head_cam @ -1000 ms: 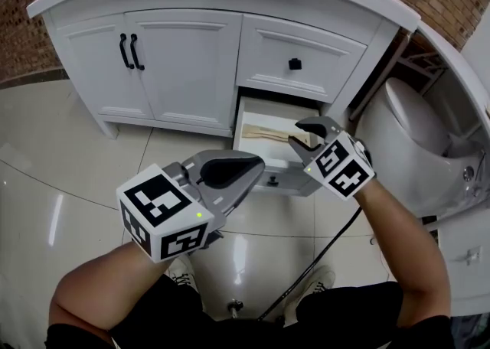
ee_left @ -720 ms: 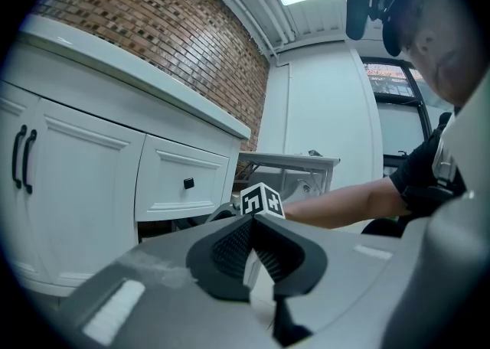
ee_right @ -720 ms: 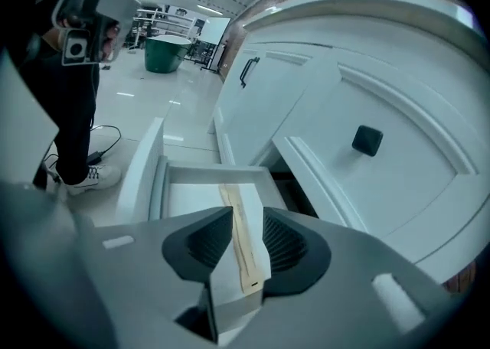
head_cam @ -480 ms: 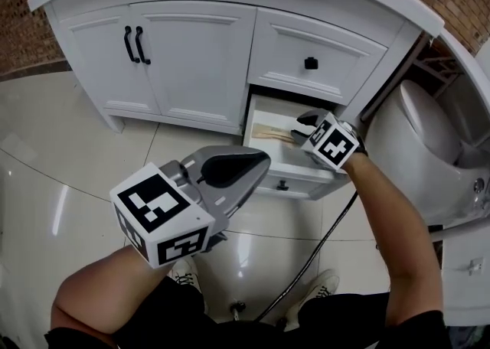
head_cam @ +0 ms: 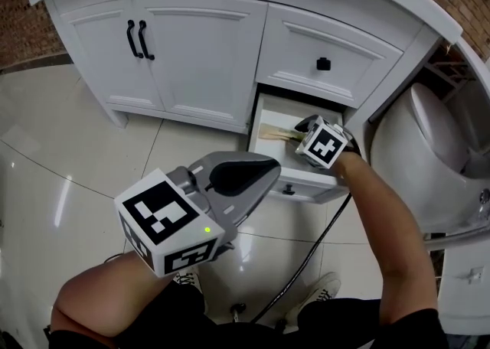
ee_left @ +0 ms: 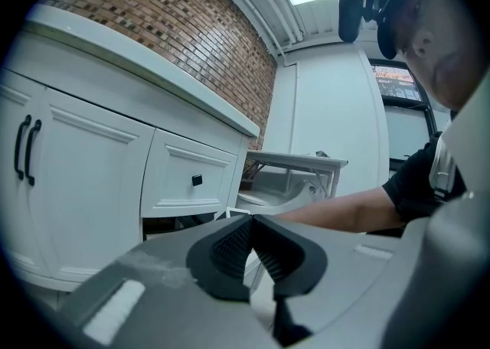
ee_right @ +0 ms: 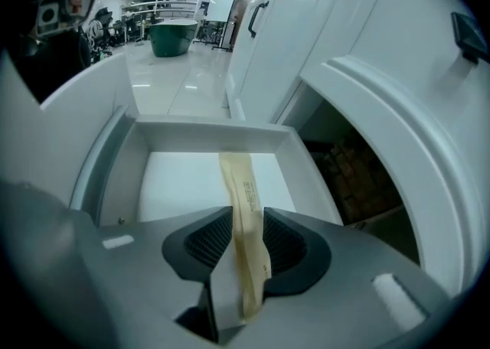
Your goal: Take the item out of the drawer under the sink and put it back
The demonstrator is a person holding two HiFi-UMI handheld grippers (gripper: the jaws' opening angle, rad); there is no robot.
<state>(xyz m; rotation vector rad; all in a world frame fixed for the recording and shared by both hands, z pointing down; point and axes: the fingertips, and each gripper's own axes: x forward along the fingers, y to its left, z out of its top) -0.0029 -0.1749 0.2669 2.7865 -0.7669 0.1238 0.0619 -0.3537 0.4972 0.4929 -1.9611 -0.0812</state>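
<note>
- The right gripper (ee_right: 246, 223) is reaching steeply down into the open drawer (ee_right: 207, 130), with a tan paper packet (ee_right: 243, 187) standing between its jaws.
- Its jaws have just been opening a little; they are standing partly apart, and the pads are touching the packet on both sides.
- The packet is running forward from the jaws over the drawer's white floor, its far end lying close to the drawer's far wall.
- In the head view the packet is showing as a pale strip poking left from the gripper, inside the drawer.
- The drawer is hanging pulled out of the white vanity (head_cam: 191, 57), under a closed drawer with a black knob (head_cam: 324, 63).
- The left gripper (head_cam: 264, 173) is hovering roughly level over the glossy tiled floor (head_cam: 61, 164), in front of the vanity and well apart from the drawer.
- Its jaws are pressing together at the tips, with nothing between them.
- A pair of cabinet doors with black handles (head_cam: 138, 40) is sitting closed to the left.
- A black cable (head_cam: 321, 240) is trailing down from the right arm.
- A white toilet (head_cam: 429, 148) is standing just right of the vanity.
</note>
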